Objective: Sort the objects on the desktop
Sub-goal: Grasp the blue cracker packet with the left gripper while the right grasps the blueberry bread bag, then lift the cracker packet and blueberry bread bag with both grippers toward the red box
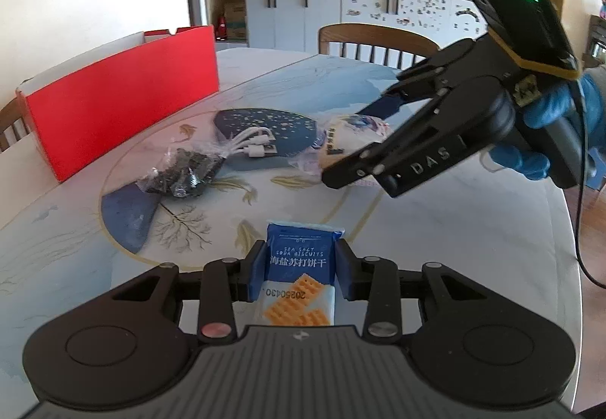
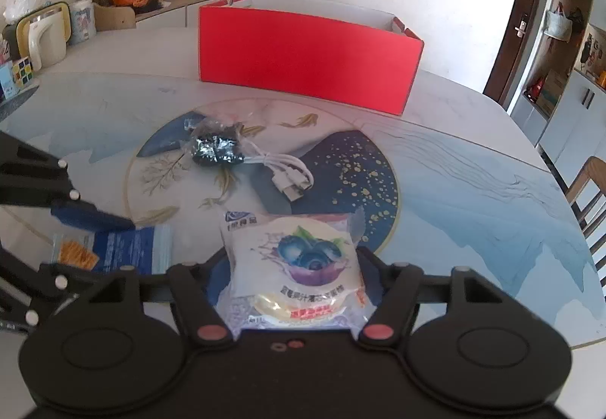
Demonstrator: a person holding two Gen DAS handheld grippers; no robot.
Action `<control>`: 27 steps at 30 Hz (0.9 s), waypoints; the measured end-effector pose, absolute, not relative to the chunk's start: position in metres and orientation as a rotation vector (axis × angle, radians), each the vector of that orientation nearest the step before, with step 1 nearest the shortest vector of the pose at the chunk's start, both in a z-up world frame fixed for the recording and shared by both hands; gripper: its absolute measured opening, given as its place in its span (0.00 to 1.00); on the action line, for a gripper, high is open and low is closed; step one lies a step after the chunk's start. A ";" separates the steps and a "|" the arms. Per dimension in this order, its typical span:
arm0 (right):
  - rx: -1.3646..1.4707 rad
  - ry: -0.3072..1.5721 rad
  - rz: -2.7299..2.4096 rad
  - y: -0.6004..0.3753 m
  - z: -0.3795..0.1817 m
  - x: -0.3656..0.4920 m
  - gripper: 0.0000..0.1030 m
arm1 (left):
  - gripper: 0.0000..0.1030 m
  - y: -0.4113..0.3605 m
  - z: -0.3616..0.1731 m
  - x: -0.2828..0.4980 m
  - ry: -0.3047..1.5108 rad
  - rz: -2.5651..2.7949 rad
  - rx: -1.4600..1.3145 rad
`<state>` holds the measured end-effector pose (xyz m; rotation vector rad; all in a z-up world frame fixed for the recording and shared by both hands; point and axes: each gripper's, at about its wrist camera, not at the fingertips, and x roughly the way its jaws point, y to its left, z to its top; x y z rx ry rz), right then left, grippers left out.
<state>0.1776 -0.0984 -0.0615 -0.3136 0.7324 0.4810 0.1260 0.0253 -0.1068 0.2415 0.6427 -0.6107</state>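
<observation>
Pinching a glossy blue biscuit packet (image 1: 299, 269), my left claw (image 1: 301, 267) sits low at the tabletop's (image 1: 473, 229) near edge; my right claw (image 2: 295, 263) clamps a crinkly blueberry pastry bag (image 2: 295, 256), angled downward near the rectangular red box (image 2: 306, 59).

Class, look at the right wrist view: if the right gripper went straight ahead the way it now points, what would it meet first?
The right gripper, shut on the blueberry pastry packet, points across the table. Probably the white USB cable comes first, with the red box farther behind; depth and height are unclear.
</observation>
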 end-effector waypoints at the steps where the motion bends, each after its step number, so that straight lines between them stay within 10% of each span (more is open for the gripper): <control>1: -0.320 0.728 0.479 -0.098 -0.060 0.177 0.63 | 0.35 0.025 -0.105 0.127 0.642 -0.604 0.236; 27: -0.327 0.636 0.561 -0.105 0.027 0.198 0.63 | 0.35 0.014 -0.011 0.150 0.557 -0.438 0.212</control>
